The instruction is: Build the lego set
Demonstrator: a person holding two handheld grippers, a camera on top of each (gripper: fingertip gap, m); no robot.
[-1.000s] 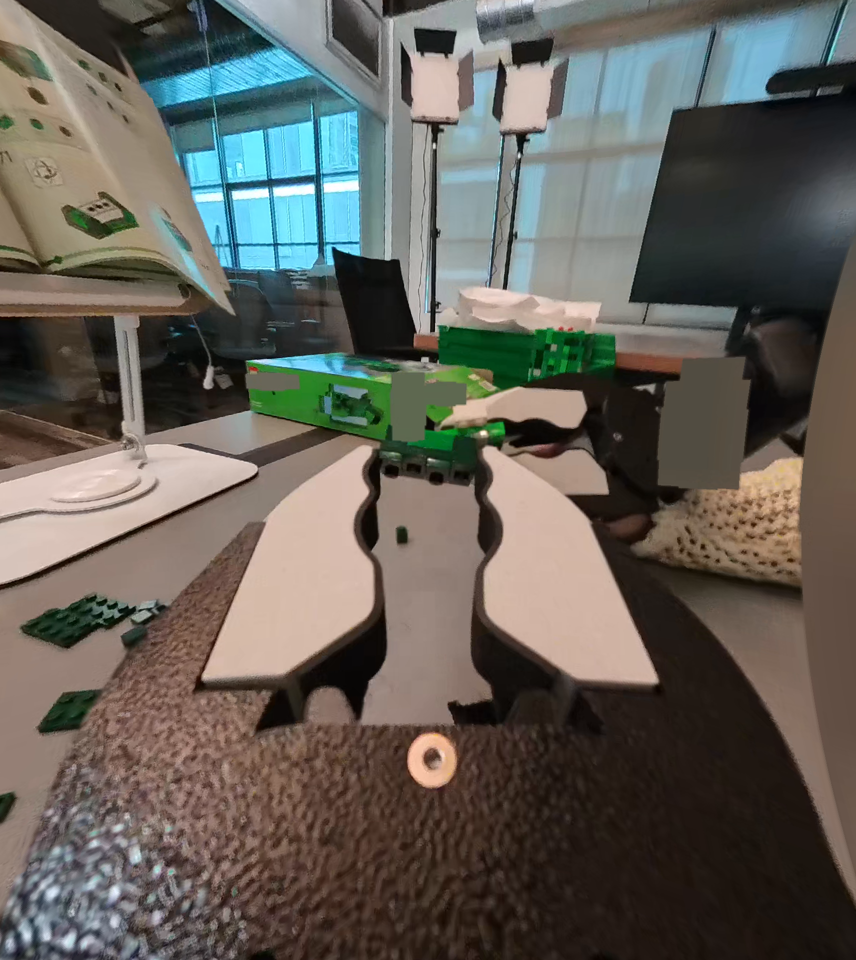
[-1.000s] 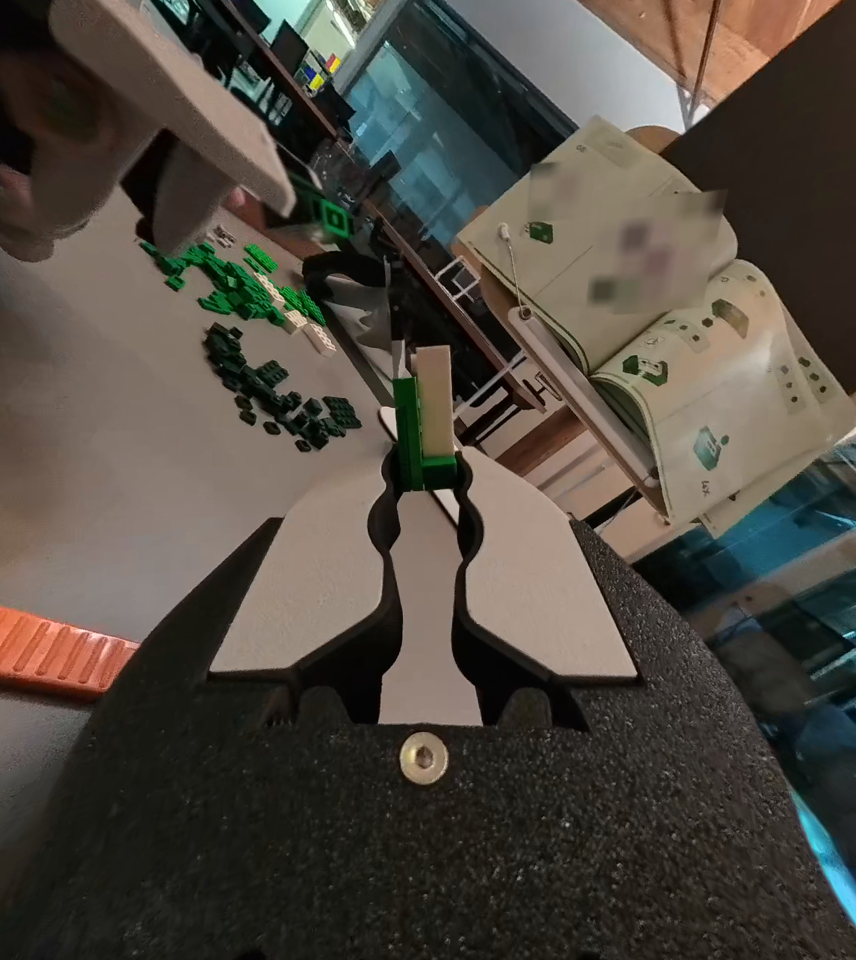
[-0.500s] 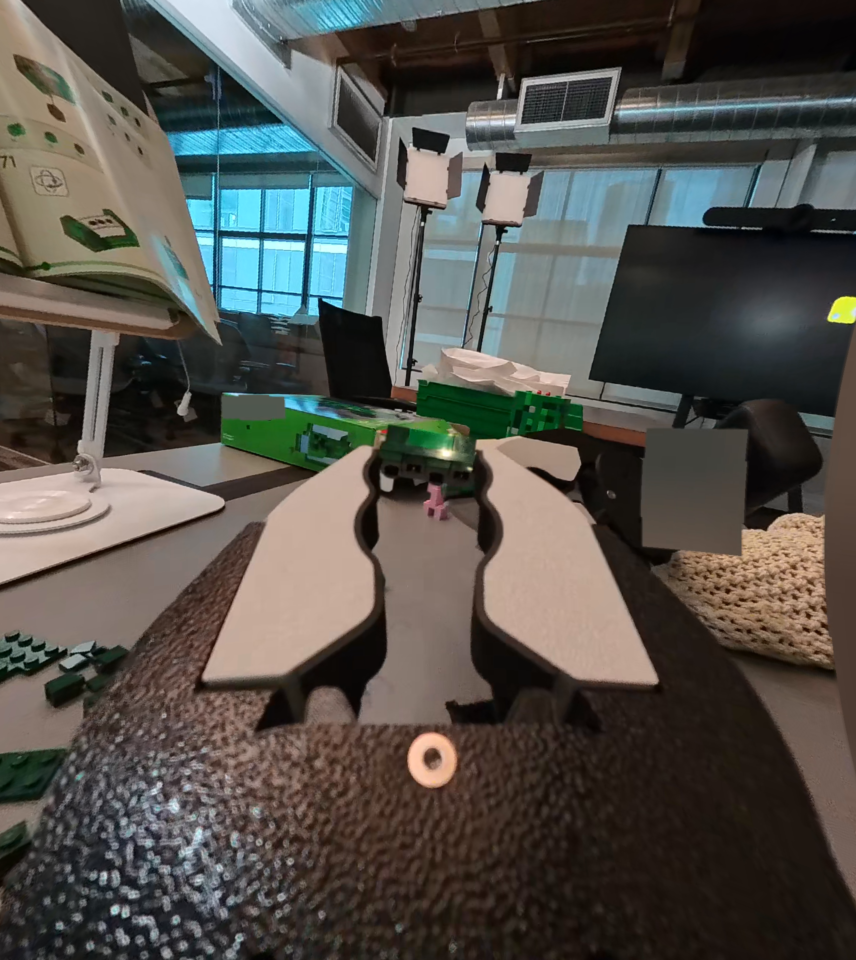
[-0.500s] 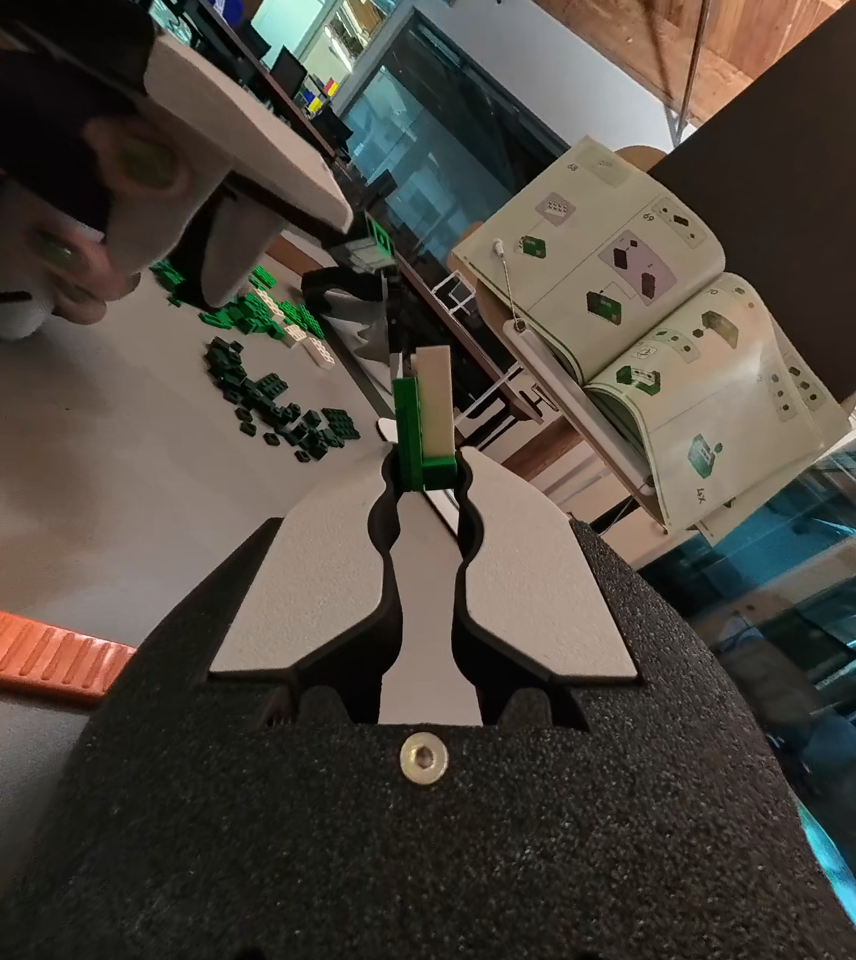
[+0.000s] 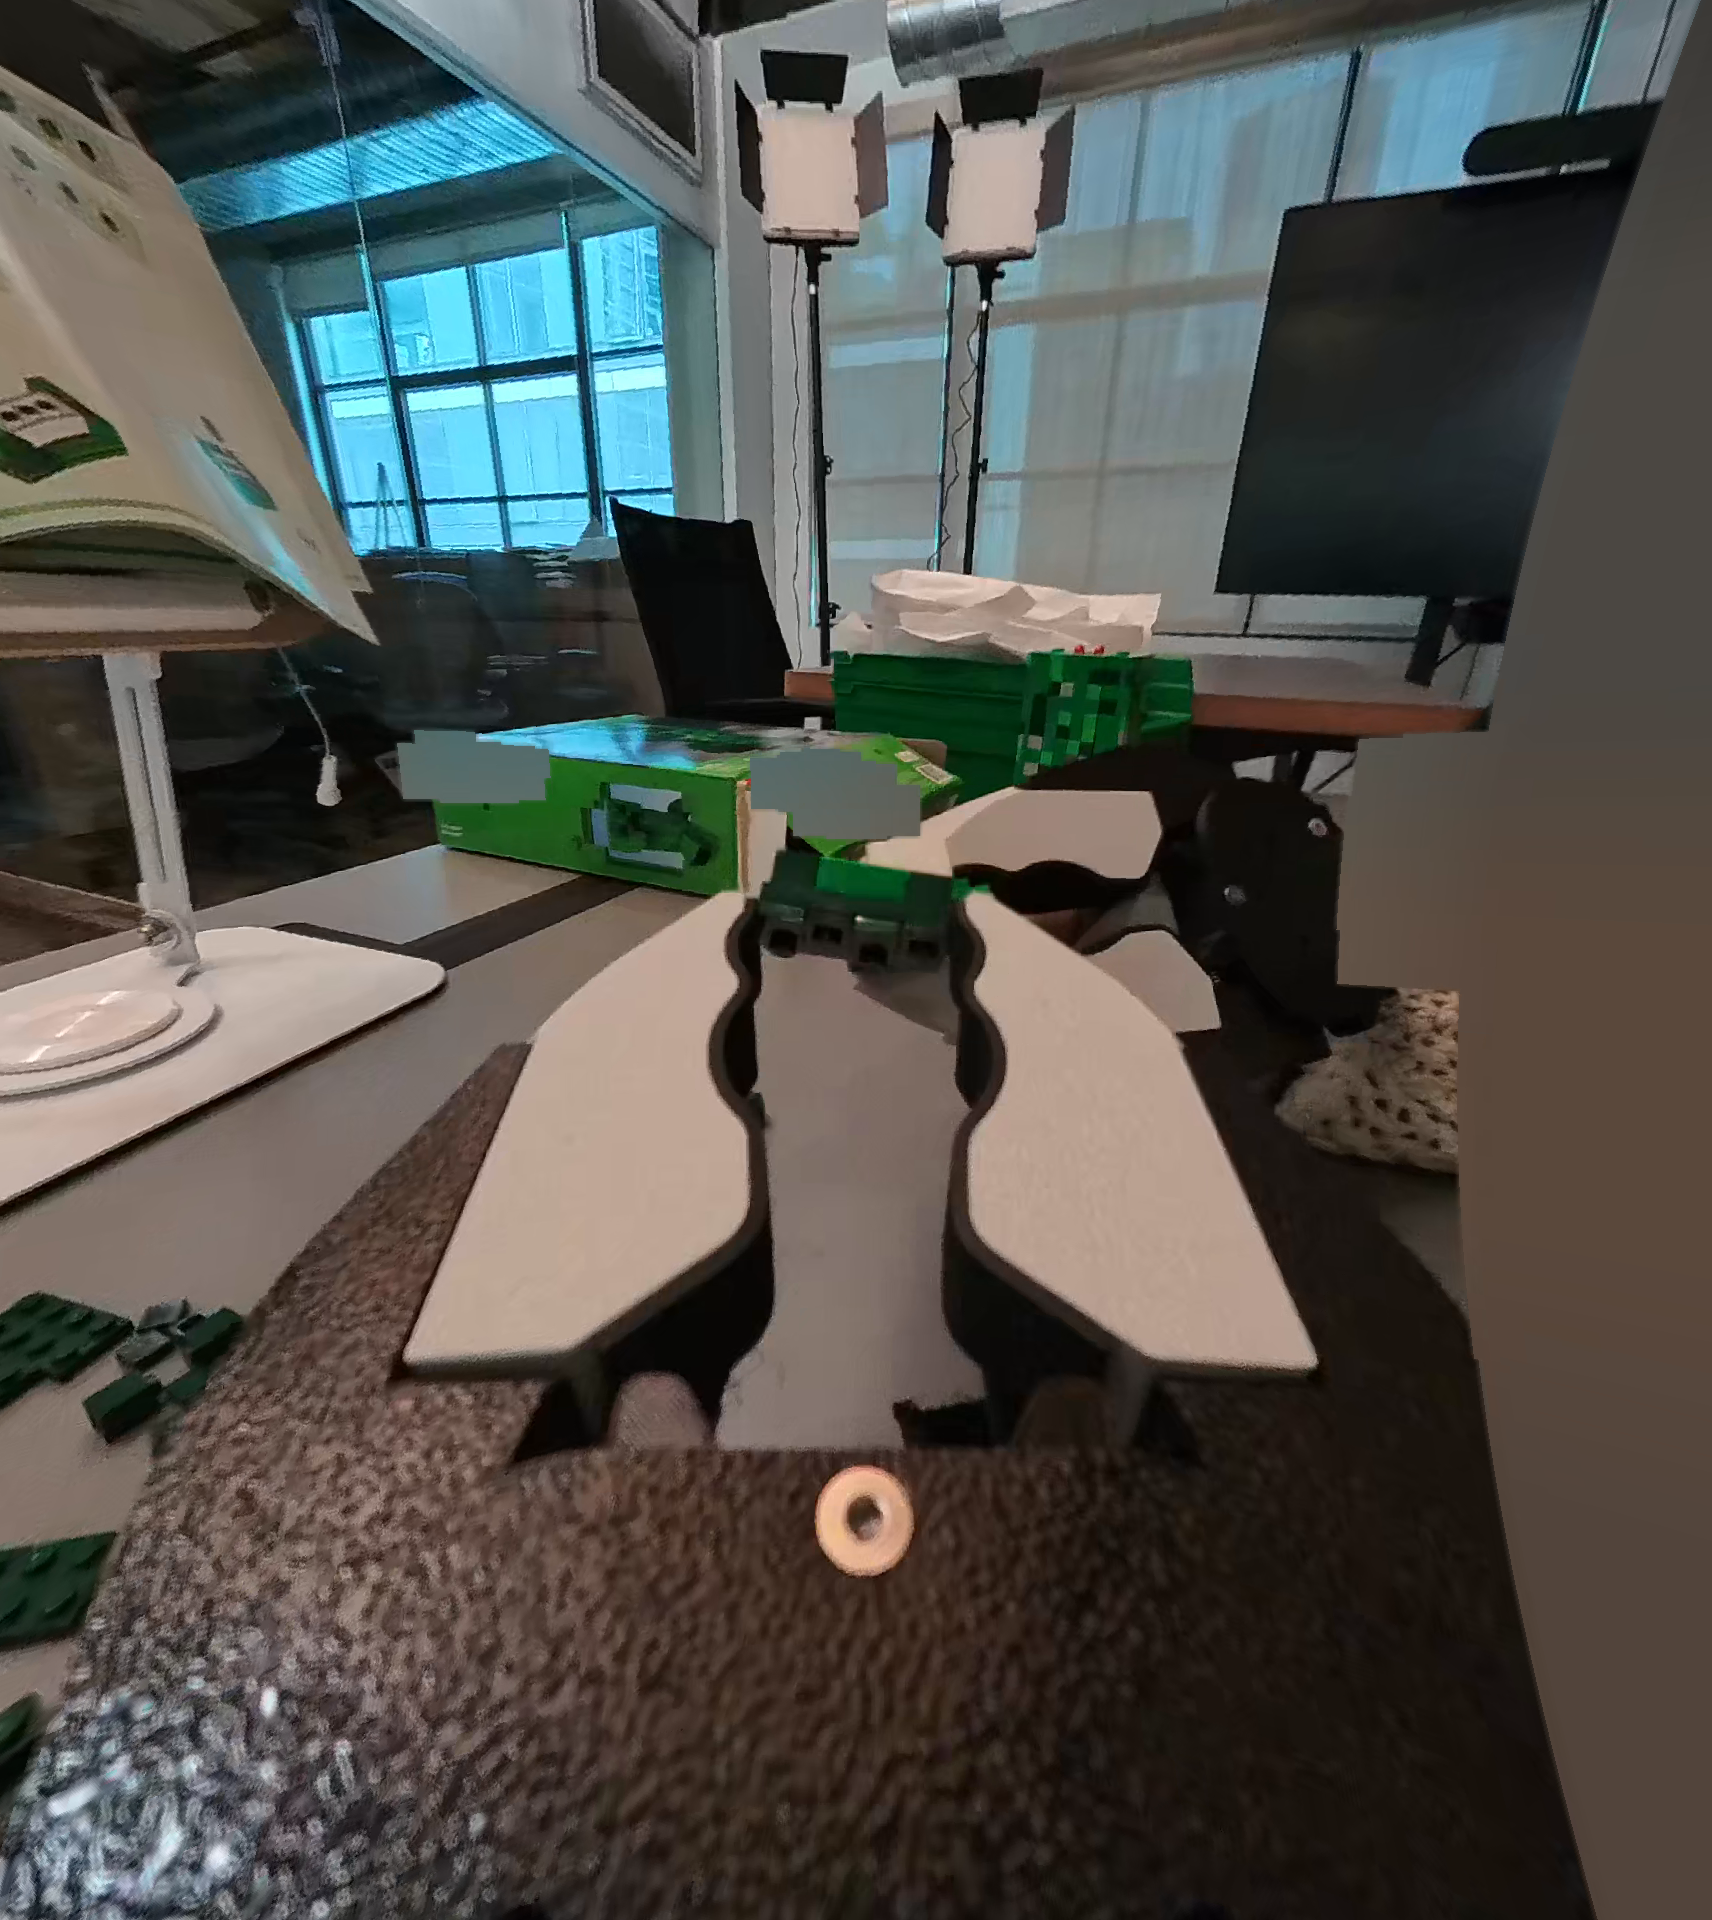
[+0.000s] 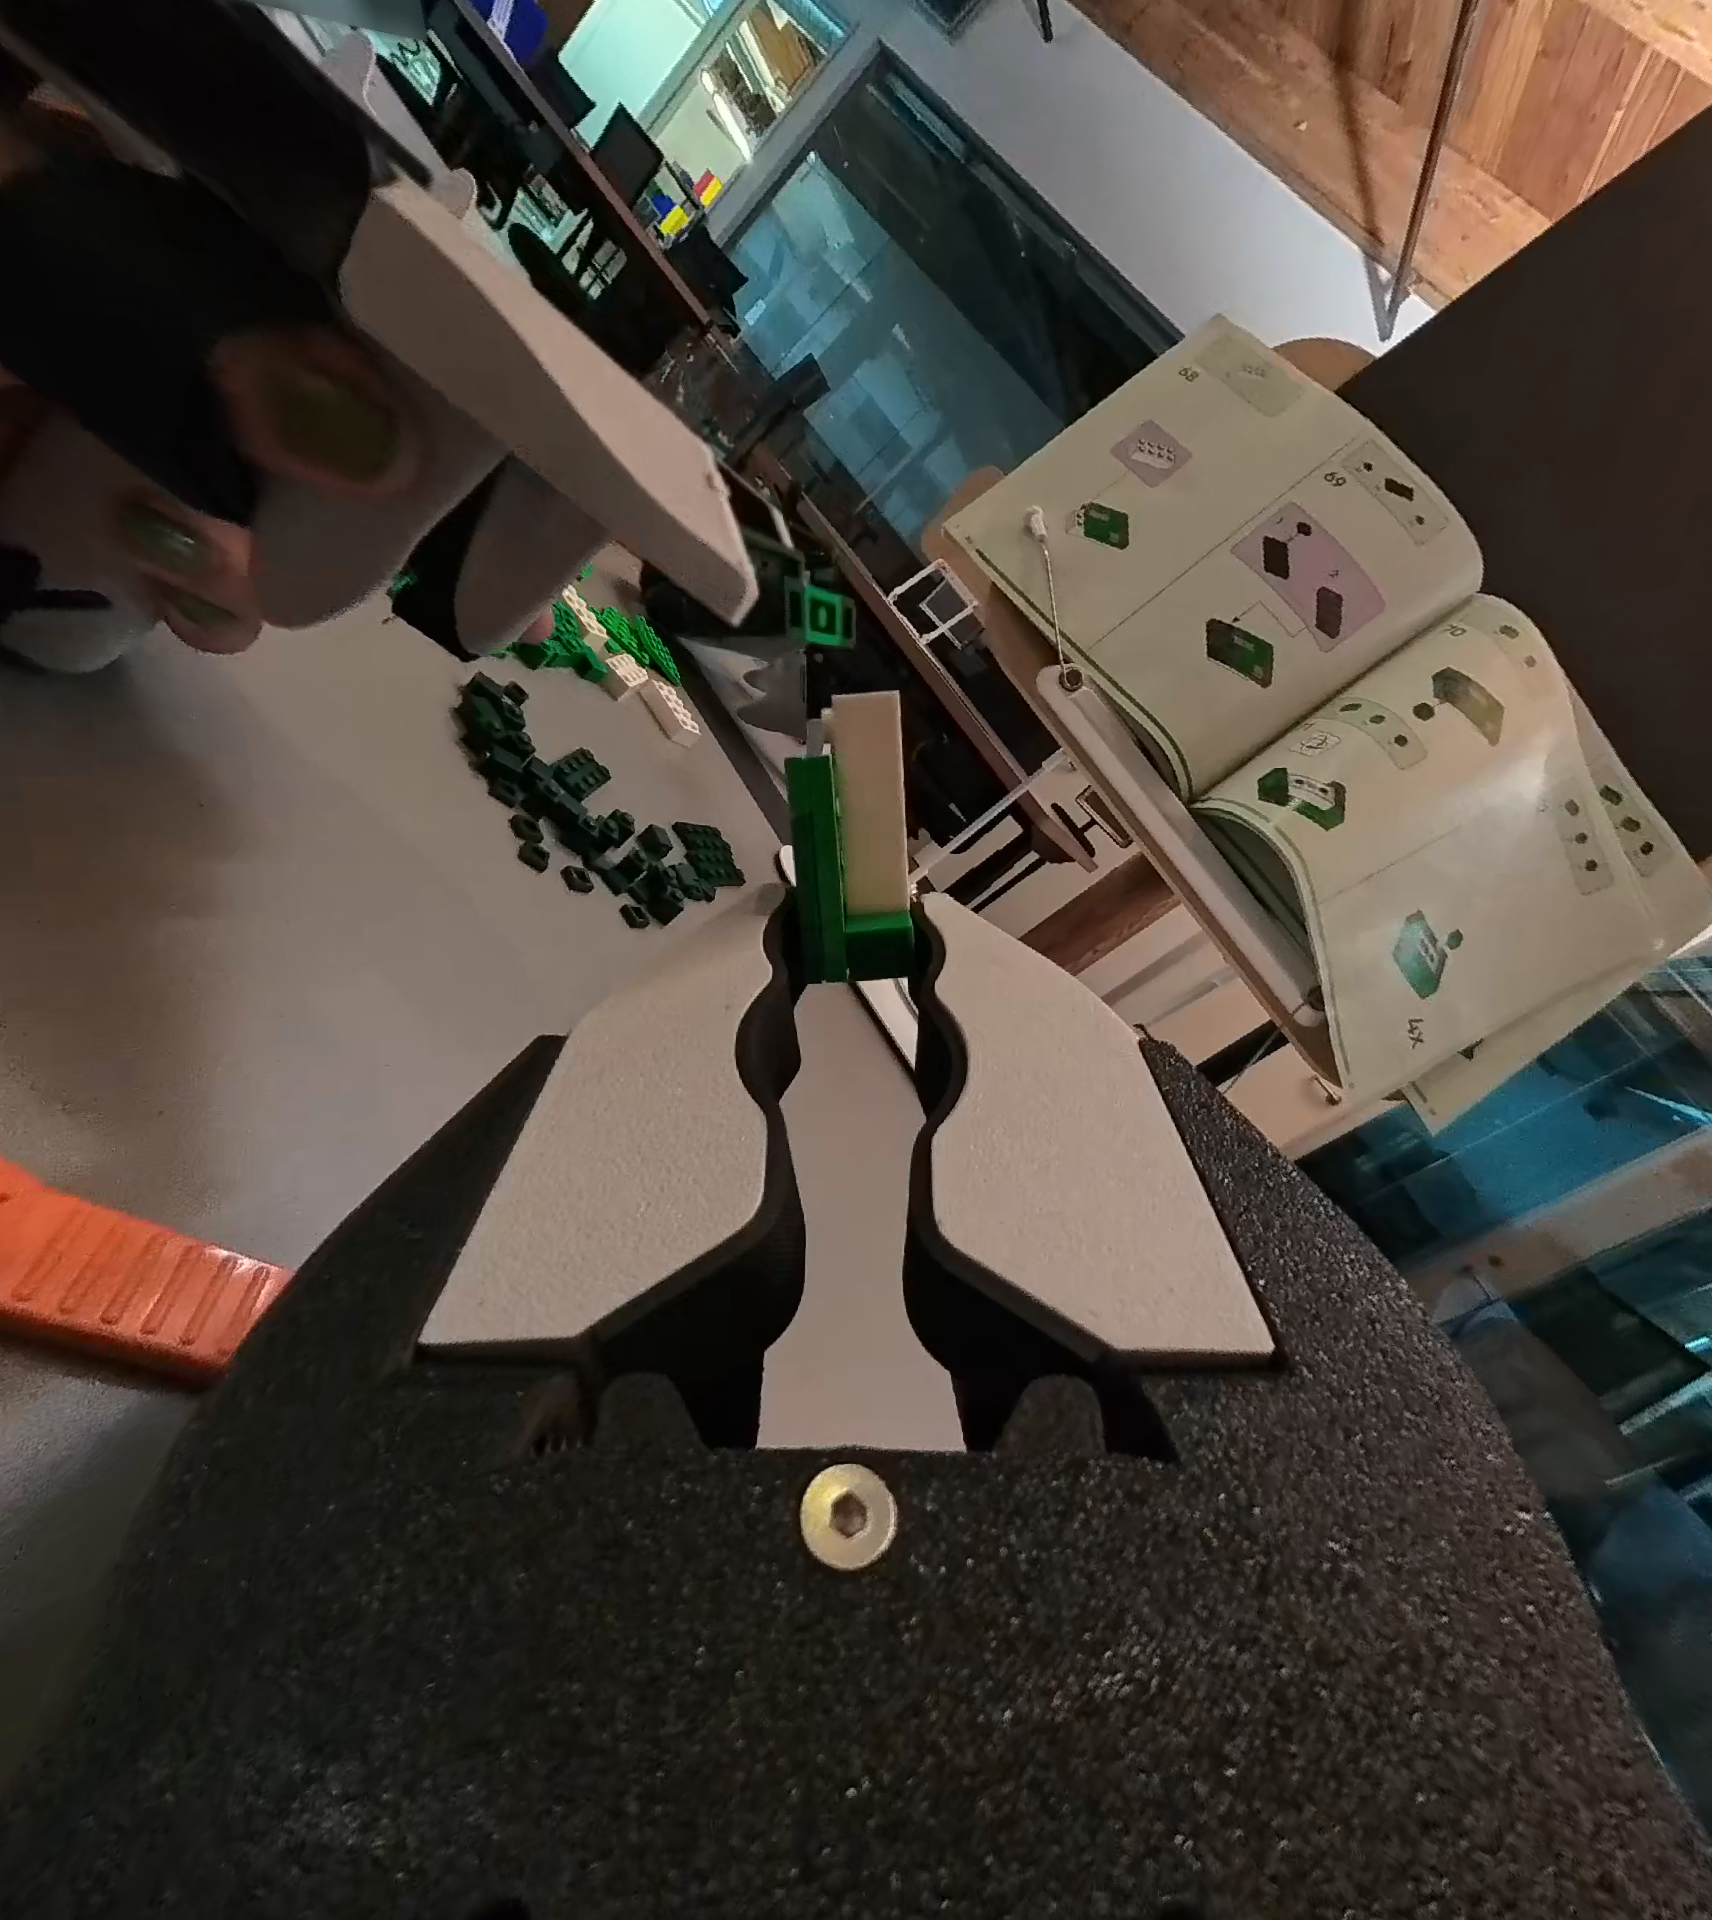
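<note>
My left gripper [image 5: 852, 930] is shut on a small dark green and green lego piece [image 5: 857, 904] and holds it above the grey table [image 5: 332, 1122]. My right gripper [image 6: 852, 940] is shut on a green and white lego assembly [image 6: 847, 842], held upright at its tips. In the right wrist view the left gripper [image 6: 769, 613] reaches in from the upper left, its green piece [image 6: 821, 620] just above and left of the assembly. In the left wrist view the right gripper's white fingers [image 5: 1049, 836] lie just behind the held piece.
Loose dark green, green and white bricks [image 6: 603, 800] lie on the table [image 6: 156, 935]. Dark green plates [image 5: 0, 1371] lie near the left gripper. An orange brick separator [image 6: 52, 1278] lies at the left. An open instruction booklet [image 6: 1351, 727] sits on a white stand [image 5: 156, 997]. A green box [image 5: 623, 805] stands behind. Tip to tip, the grippers are about 5 cm apart.
The two grippers have come closer together; the left gripper looms larger in the right wrist view. The left wrist view tilted up, then back down. Both grips are unchanged.
</note>
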